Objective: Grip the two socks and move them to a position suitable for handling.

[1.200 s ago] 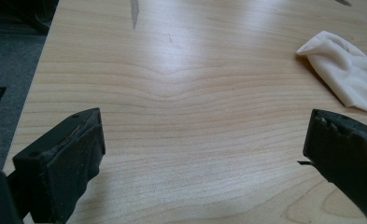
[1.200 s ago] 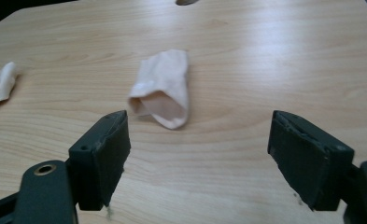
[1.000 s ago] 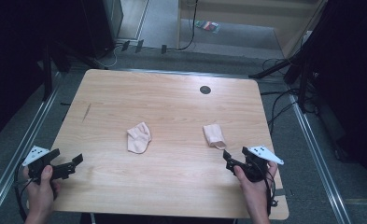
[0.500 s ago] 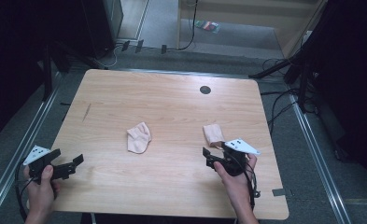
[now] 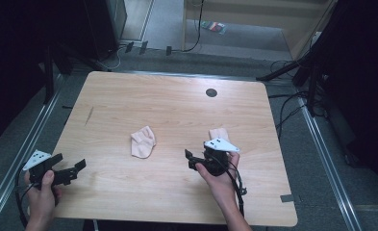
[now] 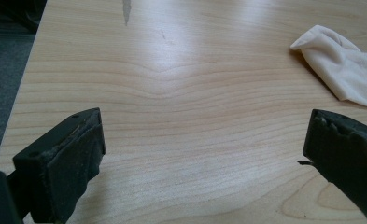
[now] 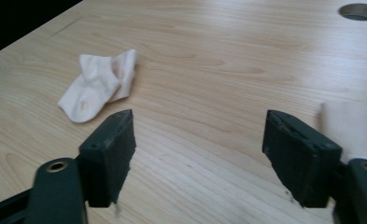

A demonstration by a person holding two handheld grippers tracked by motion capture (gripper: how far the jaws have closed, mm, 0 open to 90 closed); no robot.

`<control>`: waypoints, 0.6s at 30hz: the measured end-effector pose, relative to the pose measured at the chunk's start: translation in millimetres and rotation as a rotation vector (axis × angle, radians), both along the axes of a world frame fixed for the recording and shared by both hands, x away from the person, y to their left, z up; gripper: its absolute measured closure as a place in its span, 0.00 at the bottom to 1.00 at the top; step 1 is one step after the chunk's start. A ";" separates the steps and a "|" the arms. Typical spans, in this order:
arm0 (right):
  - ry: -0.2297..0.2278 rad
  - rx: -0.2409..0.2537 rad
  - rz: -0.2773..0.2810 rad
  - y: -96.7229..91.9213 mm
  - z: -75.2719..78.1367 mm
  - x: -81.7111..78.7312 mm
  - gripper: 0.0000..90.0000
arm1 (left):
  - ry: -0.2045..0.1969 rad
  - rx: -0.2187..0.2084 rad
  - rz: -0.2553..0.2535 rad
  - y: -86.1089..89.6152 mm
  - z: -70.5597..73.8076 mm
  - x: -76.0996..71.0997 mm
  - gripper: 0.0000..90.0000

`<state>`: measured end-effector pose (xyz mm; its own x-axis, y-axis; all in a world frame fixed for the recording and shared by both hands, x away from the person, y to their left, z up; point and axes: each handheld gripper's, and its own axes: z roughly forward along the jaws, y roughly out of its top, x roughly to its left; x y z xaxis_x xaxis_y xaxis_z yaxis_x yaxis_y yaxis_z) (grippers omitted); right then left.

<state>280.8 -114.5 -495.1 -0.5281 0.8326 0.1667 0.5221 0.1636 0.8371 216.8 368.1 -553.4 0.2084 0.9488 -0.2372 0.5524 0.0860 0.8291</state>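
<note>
1. Socks: one crumpled sock (image 5: pixel 142 143) lies mid-table (image 5: pixel 129 96); a second sock (image 5: pixel 219 133) lies just beyond the right gripper (image 5: pixel 192 160).
2. Soft, light, floppy cloth; pinch a raised fold.
3. Right gripper's jaws, just narrowing, hold nothing; left gripper (image 5: pixel 76 169) gapes, empty.

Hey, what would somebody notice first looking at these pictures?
Two pale socks on the wooden table: a crumpled sock near the middle and a second sock partly hidden behind the right gripper. That gripper's jaws stand open with nothing between them; the left gripper waits open at the near-left corner.
</note>
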 end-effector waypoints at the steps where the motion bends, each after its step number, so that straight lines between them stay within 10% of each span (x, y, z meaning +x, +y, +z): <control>1: 0.001 0.001 0.018 3.3 -0.3 0.3 0.38 | -0.002 0.000 -0.003 -0.2 -0.1 0.2 0.00; 18: 0.003 -0.047 0.105 61.5 -3.0 8.9 0.47 | 0.004 0.020 -0.024 -1.5 0.3 0.3 0.00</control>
